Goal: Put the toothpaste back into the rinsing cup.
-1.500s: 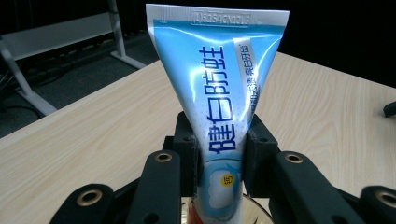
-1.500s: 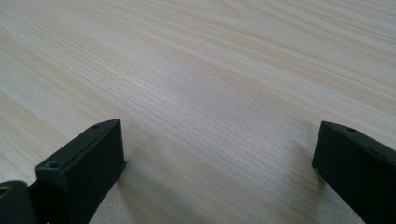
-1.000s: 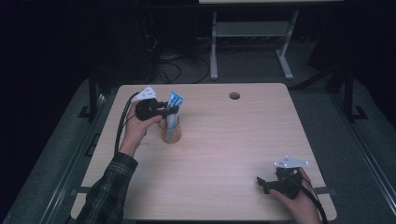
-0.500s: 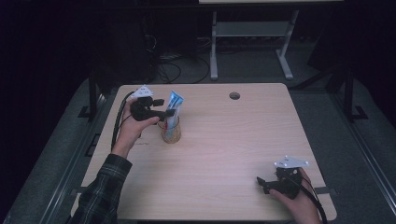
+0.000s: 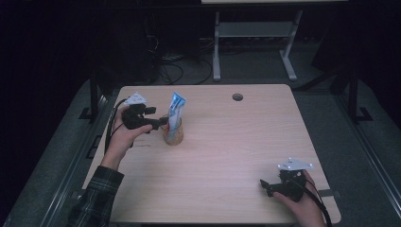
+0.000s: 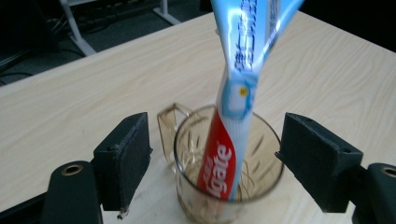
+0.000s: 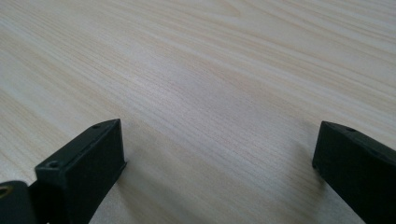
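Observation:
A blue, white and red toothpaste tube [image 5: 176,108] stands tilted in a clear amber glass cup [image 5: 173,135] on the left half of the wooden table [image 5: 227,151]. My left gripper [image 5: 163,122] sits just left of the cup, level with its rim. Its jaws have just been opening and now stand wide. In the left gripper view the tube [image 6: 233,102] and the cup [image 6: 187,140] lie ahead between the two pads, touching neither. My right gripper [image 5: 265,185] rests low near the table's front right corner, open over bare wood [image 7: 210,93].
A round cable hole [image 5: 237,97] sits near the table's far edge. Behind the table a grey metal stand [image 5: 250,33] and loose cables [image 5: 175,71] lie on the dark floor. Grey rails run along both table sides.
My left gripper has let go of the toothpaste tube, opened wide and drawn back to the left. The tube stays leaning in the cup. The right gripper has not moved.

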`<state>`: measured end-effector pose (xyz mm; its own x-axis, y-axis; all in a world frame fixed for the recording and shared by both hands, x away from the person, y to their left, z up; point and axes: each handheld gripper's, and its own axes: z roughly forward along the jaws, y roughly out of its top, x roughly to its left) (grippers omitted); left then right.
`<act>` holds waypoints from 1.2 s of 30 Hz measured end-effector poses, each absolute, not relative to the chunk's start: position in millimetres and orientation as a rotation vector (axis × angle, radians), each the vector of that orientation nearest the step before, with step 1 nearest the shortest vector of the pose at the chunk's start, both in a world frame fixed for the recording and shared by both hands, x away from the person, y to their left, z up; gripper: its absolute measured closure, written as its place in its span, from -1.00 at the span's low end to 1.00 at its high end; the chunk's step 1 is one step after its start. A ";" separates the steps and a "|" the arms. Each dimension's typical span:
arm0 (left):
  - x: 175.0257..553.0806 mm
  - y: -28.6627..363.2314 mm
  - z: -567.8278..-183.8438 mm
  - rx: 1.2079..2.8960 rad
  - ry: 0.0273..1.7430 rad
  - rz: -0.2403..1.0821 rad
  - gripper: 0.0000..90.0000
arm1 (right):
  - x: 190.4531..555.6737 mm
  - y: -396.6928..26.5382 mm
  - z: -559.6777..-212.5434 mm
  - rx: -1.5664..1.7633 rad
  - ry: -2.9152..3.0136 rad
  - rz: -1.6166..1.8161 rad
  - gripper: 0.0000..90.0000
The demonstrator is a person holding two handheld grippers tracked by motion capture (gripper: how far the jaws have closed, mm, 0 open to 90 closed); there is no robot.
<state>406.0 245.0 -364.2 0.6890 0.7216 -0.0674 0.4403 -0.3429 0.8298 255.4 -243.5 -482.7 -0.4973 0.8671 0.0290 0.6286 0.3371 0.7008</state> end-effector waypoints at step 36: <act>308.5 277.7 -405.3 2.171 0.925 0.407 -0.56 | 255.4 -243.3 -482.7 1.327 2.256 0.947 -0.96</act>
